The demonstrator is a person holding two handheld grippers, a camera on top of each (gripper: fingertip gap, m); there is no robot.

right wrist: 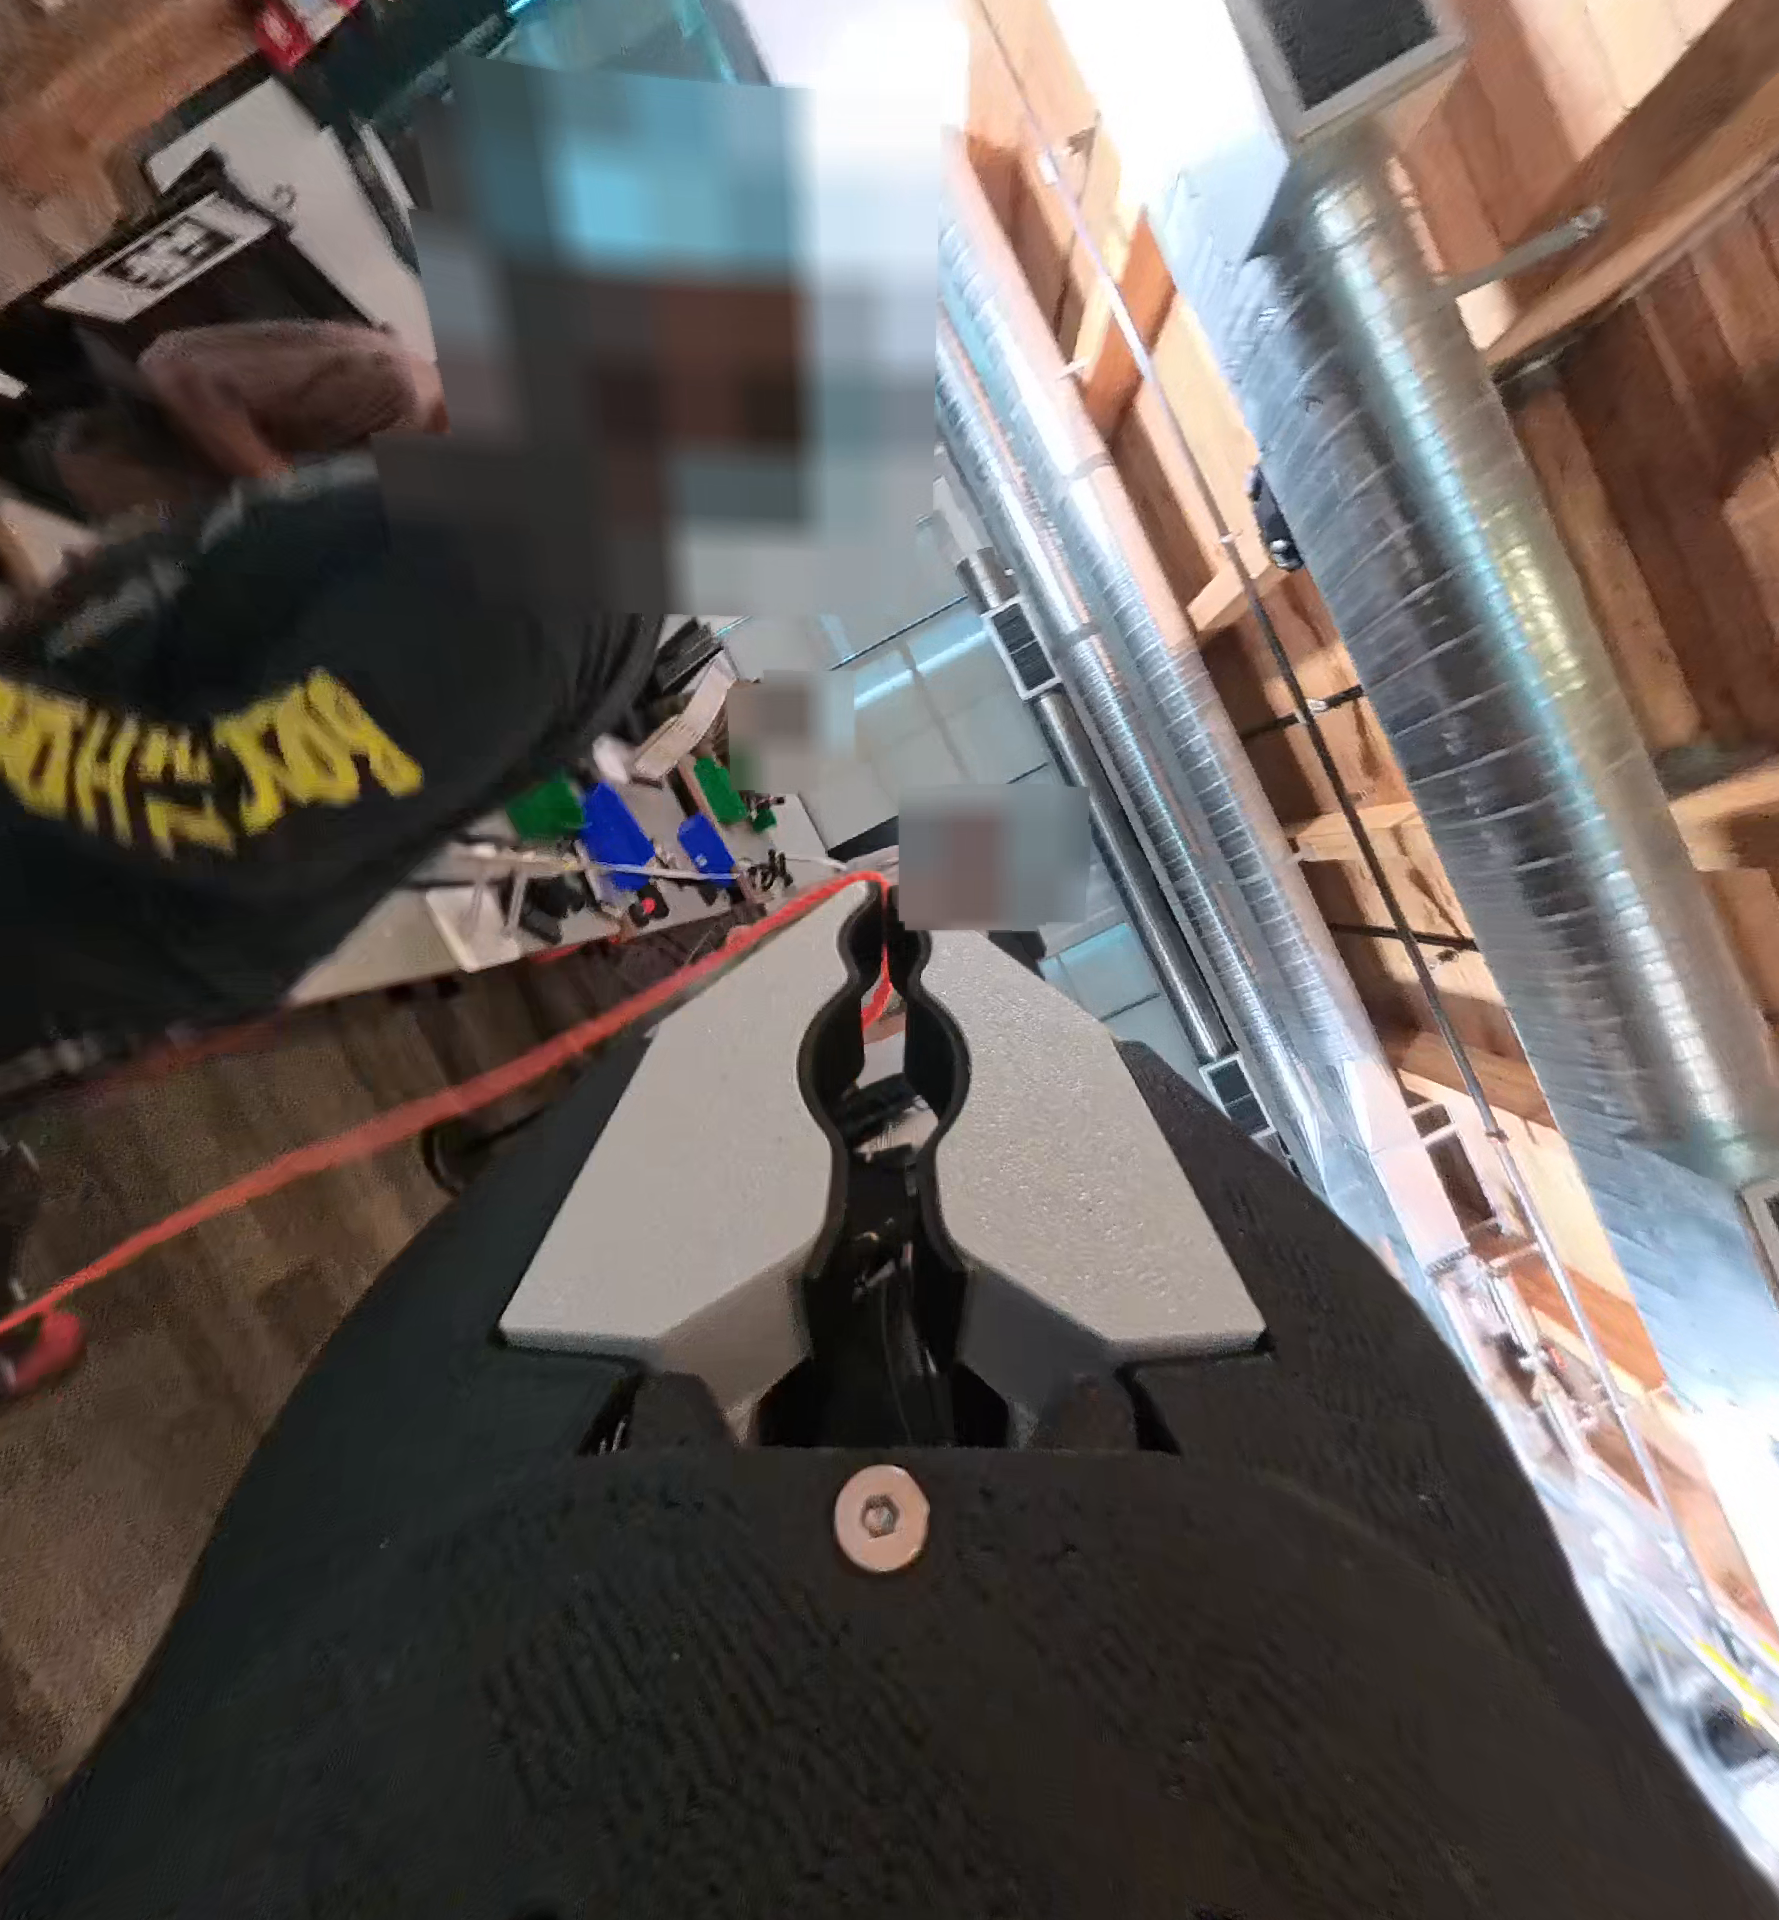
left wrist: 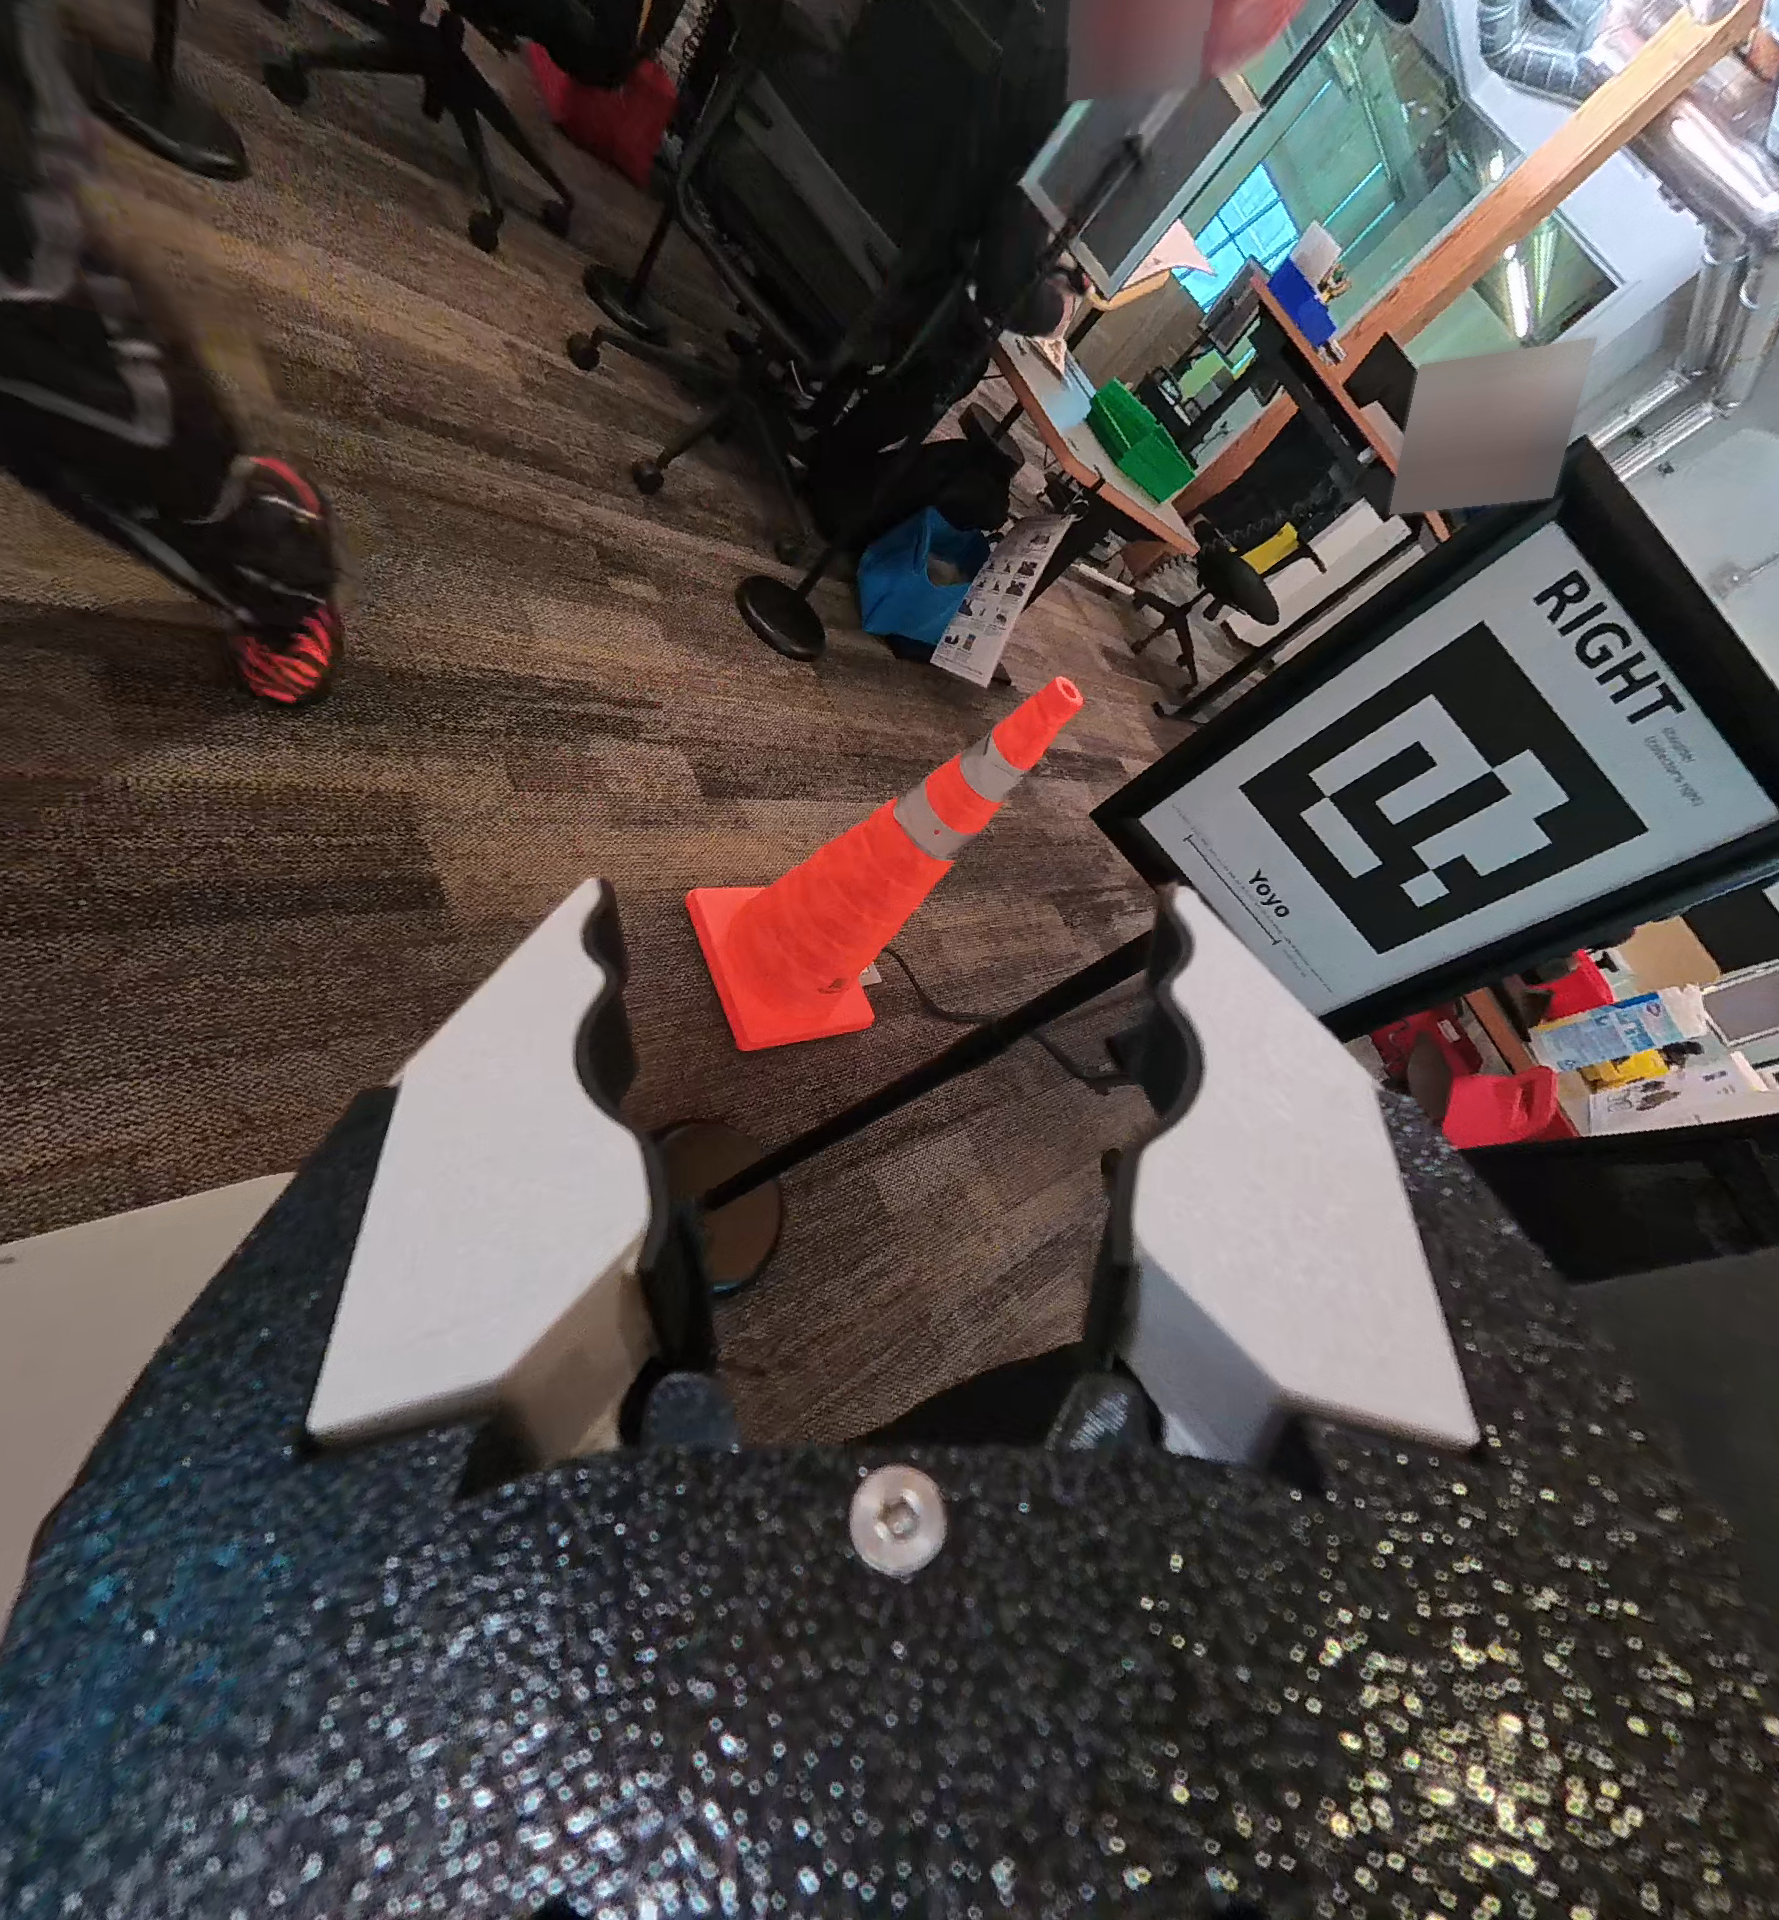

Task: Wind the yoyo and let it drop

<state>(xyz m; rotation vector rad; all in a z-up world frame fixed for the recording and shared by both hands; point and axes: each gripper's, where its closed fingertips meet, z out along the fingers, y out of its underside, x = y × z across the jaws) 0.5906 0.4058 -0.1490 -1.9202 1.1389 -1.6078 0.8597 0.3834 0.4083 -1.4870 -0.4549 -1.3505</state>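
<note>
- Right gripper [right wrist: 890,935]: grey fingers pressed together at the tips, pinching the orange string [right wrist: 428,1117]. The string bends over the fingertips; a short length shows again in the gap just behind them.
- Orange string: runs from the right gripper's tips down and away toward the lower left edge of the right wrist view, taut and somewhat blurred.
- Yoyo [right wrist: 38,1351]: red, blurred body at the far end of the string, low above the carpet, well apart from the right gripper; cut partly by the frame edge, so its shape is hard to make out.
- Left gripper [left wrist: 890,935]: fingers spread wide, nothing between them.
- Traffic cone [left wrist: 843,914]: orange with grey bands, on the carpet beyond the left gripper, seen through the finger gap.
- Framed marker board [left wrist: 1467,790]: black frame, black-and-white square pattern, right of the cone; its thin black stand runs down to a round base behind the left finger, partly hidden.
- Red-and-black striped object [left wrist: 287,649]: far left of the cone, smeared by motion; identity cannot be told.
- Person in a dark shirt [right wrist: 189,727]: left of the right gripper, blurred, cut off by the frame.
- Silver ducts [right wrist: 1467,644]: right of the right gripper.
</note>
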